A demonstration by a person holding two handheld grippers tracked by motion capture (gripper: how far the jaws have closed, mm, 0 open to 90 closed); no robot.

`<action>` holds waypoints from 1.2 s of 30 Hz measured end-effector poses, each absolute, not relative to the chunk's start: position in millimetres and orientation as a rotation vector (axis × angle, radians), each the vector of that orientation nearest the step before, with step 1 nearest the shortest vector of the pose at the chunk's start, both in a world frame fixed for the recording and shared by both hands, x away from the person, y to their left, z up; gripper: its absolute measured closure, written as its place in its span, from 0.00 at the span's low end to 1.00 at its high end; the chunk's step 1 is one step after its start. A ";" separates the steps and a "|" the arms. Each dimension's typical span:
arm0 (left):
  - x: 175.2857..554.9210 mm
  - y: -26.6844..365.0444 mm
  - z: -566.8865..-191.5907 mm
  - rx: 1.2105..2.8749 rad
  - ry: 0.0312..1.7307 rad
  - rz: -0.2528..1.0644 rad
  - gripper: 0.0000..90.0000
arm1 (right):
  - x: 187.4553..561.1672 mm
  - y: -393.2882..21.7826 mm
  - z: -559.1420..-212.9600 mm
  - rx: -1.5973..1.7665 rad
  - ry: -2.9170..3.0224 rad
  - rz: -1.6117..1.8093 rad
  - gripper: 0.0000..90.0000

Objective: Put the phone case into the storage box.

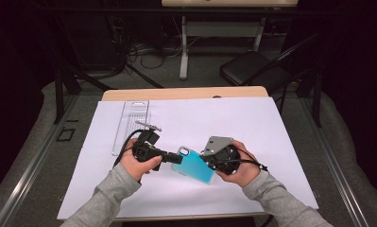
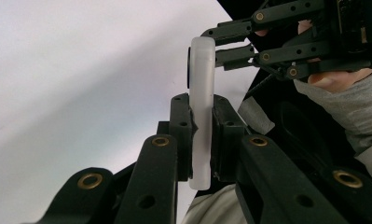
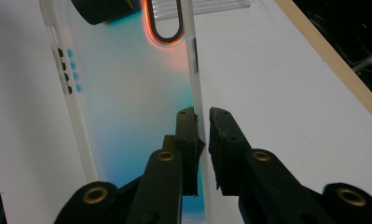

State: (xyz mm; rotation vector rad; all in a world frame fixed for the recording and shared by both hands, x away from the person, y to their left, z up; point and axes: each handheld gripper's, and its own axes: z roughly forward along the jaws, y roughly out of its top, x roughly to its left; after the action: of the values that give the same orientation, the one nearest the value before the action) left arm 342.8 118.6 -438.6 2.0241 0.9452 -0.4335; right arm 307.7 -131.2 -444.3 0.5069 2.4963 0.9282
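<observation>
A translucent phone case (image 1: 193,165), teal-blue with frosted white rims, hangs between my two grippers just above the white sheet (image 1: 224,118). My left gripper (image 1: 178,159) comes in from the left and is shut on the case's end; in the left gripper view its jaws (image 2: 202,105) clamp the white rim (image 2: 202,60) edge-on. My right gripper (image 1: 206,158) holds the opposite side. In the right gripper view its jaws (image 3: 203,116) pinch the case's long side rim, and the case back (image 3: 127,93) stretches away with an orange-edged camera cutout at the far end.
A clear plastic packaging tray (image 1: 129,125) lies on the sheet at the back left. The wooden table edge (image 1: 186,93) runs along the far side. Beyond it stand a black chair (image 1: 257,68) and a desk frame with cables on the floor.
</observation>
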 end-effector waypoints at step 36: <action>343.1 119.2 -438.0 2.013 0.944 -0.419 0.90 | 303.4 -128.8 -443.9 0.445 2.475 0.880 0.97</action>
State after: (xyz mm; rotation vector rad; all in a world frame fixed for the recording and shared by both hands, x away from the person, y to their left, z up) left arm 343.1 119.2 -438.0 2.0126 0.9436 -0.4193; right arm 303.4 -128.8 -443.9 0.4452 2.4746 0.8803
